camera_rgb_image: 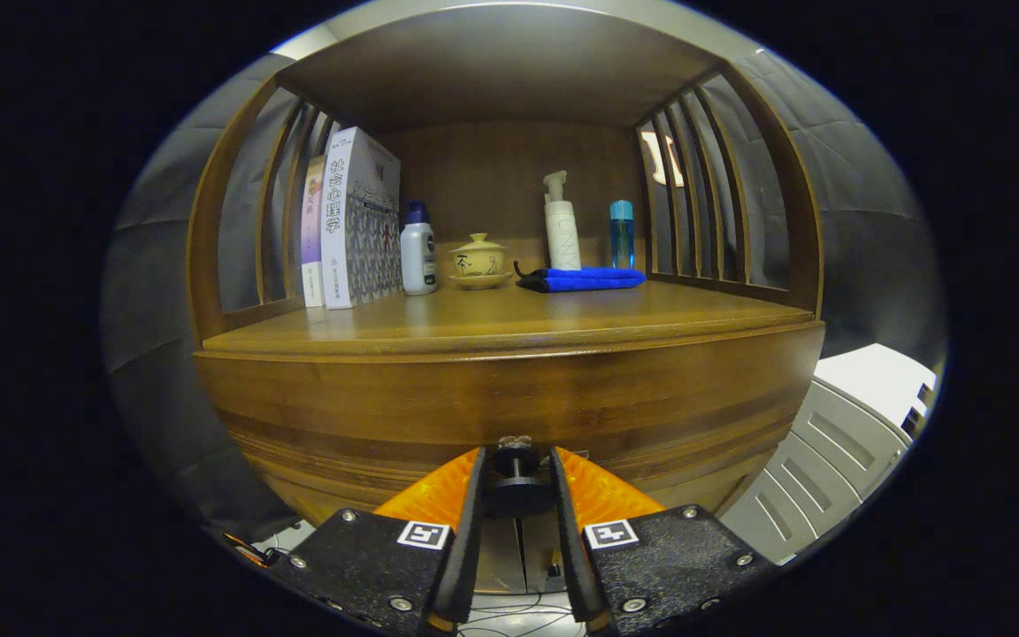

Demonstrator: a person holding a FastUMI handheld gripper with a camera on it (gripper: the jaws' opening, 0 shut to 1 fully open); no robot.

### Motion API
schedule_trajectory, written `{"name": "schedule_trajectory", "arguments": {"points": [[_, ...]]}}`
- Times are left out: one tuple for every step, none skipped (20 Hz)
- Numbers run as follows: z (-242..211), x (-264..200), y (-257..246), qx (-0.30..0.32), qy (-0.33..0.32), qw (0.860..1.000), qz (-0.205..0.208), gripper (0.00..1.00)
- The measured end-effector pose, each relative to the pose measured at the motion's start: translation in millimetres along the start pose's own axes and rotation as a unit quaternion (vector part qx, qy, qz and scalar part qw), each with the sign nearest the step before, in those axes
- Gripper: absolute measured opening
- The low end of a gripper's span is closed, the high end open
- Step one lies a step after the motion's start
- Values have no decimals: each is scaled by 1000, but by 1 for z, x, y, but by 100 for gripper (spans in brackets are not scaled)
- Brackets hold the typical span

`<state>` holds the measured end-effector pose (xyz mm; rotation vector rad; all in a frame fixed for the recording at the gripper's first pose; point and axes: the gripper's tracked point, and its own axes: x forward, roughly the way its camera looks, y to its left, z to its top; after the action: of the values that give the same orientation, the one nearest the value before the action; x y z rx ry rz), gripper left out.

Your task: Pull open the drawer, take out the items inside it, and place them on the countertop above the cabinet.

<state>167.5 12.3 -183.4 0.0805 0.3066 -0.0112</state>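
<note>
A wooden cabinet (509,389) carries a bench (509,318) holding books (350,221), a white bottle (418,252), a lidded cup (479,259) and a blue cloth (582,280); below, the drawer (509,425) sits closed; the fingers (517,482), nearly together, press either side of its dark knob (517,462).

1. I see 2 books (346,221) standing upright against the left slatted side, spines facing me, the taller white one touching the slimmer one on its left.
2. Just right of the books stands a white bottle with a dark blue cap (418,249).
3. Next comes a yellow lidded cup on a saucer (479,262), near the back panel.
4. A folded blue cloth (582,280) lies flat to the right of the cup.
5. Behind the cloth stand a white pump bottle (561,226) and a slim blue bottle (621,234), both upright.
6. A white slatted crate (837,451) sits low off to the right.
</note>
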Motion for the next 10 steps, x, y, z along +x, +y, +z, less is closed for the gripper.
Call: {"name": "schedule_trajectory", "arguments": {"points": [[0,-4,0,-6,-2,1000,1,42],[0,-9,1,-13,-5,1000,1,42],[0,-15,1,-19,-7,1000,2,42],[-1,-21,2,-23,-9,1000,3,42],[-2,-27,2,-26,-11,1000,3,42],[-3,-33,1,-29,-11,1000,4,41],[-3,-38,1,-29,-11,1000,3,40],[-4,-41,1,-31,-10,999,3,39],[-4,-44,1,-30,-9,1000,1,38],[-4,-46,1,-30,-9,1000,0,37]]}}
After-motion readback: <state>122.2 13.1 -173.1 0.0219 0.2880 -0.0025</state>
